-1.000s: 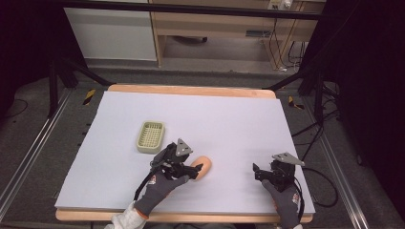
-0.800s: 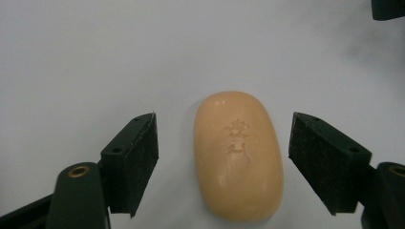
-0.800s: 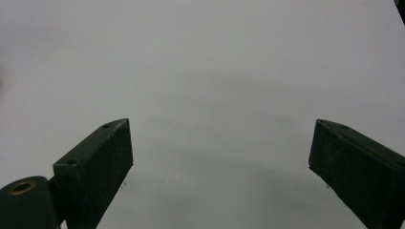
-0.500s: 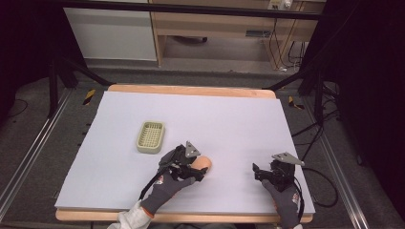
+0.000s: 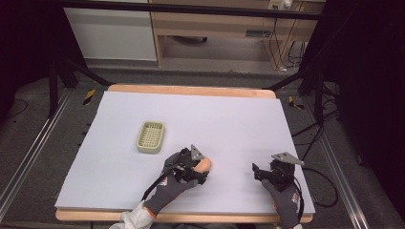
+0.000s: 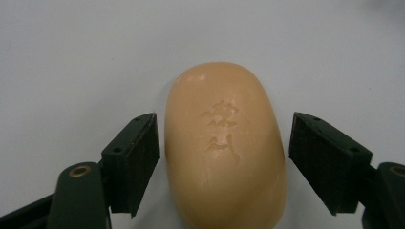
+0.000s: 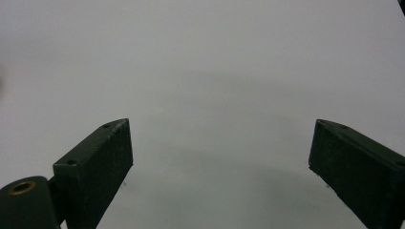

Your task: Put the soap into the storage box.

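One bar of soap [image 5: 205, 165] lies on the pale counter [image 5: 229, 119], near the front edge and a little left of the middle. It is peach-orange, oval, and stamped on its top face with raised characters, which read clearly in the left gripper view [image 6: 224, 143].

One soap dish [image 5: 151, 137] sits on the counter too, farther back and to the left of the soap, well apart from it. It is pale green, rectangular with rounded corners, and its floor is a grid of small holes. Nothing lies in it.

There are two grippers, each held in a grey-gloved hand. The left gripper [image 5: 198, 171] is at the soap, its fingers [image 6: 136, 160] apart and standing on either side of the bar. In the left gripper view the finger on the left is just beside the soap's flank, with a thin line of counter between them, and the finger on the right stands clearly off the other flank. The soap rests flat on the counter, not lifted.

The right gripper [image 5: 261, 172] is near the front edge toward the right, well apart from the soap. Its fingers [image 7: 98, 164] are spread wide with bare counter between them.
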`<control>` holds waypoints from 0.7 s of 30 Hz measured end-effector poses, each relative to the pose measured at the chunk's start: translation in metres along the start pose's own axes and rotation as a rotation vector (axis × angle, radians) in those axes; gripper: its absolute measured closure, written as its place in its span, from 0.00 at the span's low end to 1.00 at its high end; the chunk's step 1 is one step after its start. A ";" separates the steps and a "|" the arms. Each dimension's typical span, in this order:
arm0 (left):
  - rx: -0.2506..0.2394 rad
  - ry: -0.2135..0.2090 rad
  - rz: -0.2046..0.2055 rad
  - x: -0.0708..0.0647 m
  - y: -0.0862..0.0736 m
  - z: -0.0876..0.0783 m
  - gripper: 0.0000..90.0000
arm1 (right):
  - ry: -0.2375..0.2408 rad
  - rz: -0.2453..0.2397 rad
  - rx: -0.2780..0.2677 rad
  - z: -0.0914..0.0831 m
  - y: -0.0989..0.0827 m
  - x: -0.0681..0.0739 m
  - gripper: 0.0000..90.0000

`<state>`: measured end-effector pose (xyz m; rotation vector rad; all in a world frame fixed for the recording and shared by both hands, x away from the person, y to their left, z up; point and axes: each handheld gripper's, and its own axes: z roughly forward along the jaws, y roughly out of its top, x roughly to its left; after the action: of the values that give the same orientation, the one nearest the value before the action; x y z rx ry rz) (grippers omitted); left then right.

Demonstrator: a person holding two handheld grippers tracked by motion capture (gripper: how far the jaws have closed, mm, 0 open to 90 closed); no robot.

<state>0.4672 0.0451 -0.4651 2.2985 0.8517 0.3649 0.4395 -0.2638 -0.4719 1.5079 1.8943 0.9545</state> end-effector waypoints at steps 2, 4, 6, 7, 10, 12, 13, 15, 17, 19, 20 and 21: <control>0.010 0.000 -0.001 -0.001 -0.001 0.002 0.28 | 0.000 -0.003 0.001 0.000 0.000 0.000 0.09; 0.016 0.003 0.000 -0.001 -0.001 0.004 0.29 | 0.001 -0.003 0.002 0.000 0.000 0.000 0.09; 0.020 0.009 -0.002 -0.001 -0.002 0.006 0.31 | 0.002 -0.001 0.005 0.000 0.000 0.001 0.09; 0.025 0.009 0.000 0.000 -0.002 0.006 0.31 | 0.002 0.000 0.005 0.000 0.000 0.001 0.09; 0.031 0.004 -0.007 0.001 -0.002 0.007 0.33 | 0.001 -0.002 0.006 0.001 0.000 0.001 0.09; 0.031 0.000 -0.011 0.001 -0.002 0.008 0.33 | 0.002 -0.005 0.006 0.001 0.000 0.001 0.09; 0.031 -0.002 -0.013 0.001 -0.002 0.008 0.33 | 0.002 -0.005 0.006 0.001 0.000 0.001 0.09; 0.034 -0.002 -0.014 0.002 -0.002 0.009 0.33 | 0.002 -0.005 0.006 0.001 0.000 0.001 0.09; 0.035 -0.005 -0.015 0.002 -0.002 0.009 0.33 | 0.001 -0.002 0.006 0.001 0.000 0.001 0.09; 0.036 -0.005 -0.015 0.002 -0.002 0.009 0.33 | 0.002 -0.004 0.007 0.001 0.000 0.001 0.09; 0.037 -0.005 -0.015 0.002 -0.002 0.009 0.33 | 0.001 -0.004 0.008 0.002 0.000 0.001 0.09; 0.037 -0.005 -0.015 0.002 -0.002 0.009 0.33 | 0.001 -0.005 0.009 0.002 0.000 0.001 0.09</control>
<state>0.4719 0.0437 -0.4729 2.3250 0.8802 0.3388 0.4407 -0.2624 -0.4727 1.5078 1.9044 0.9460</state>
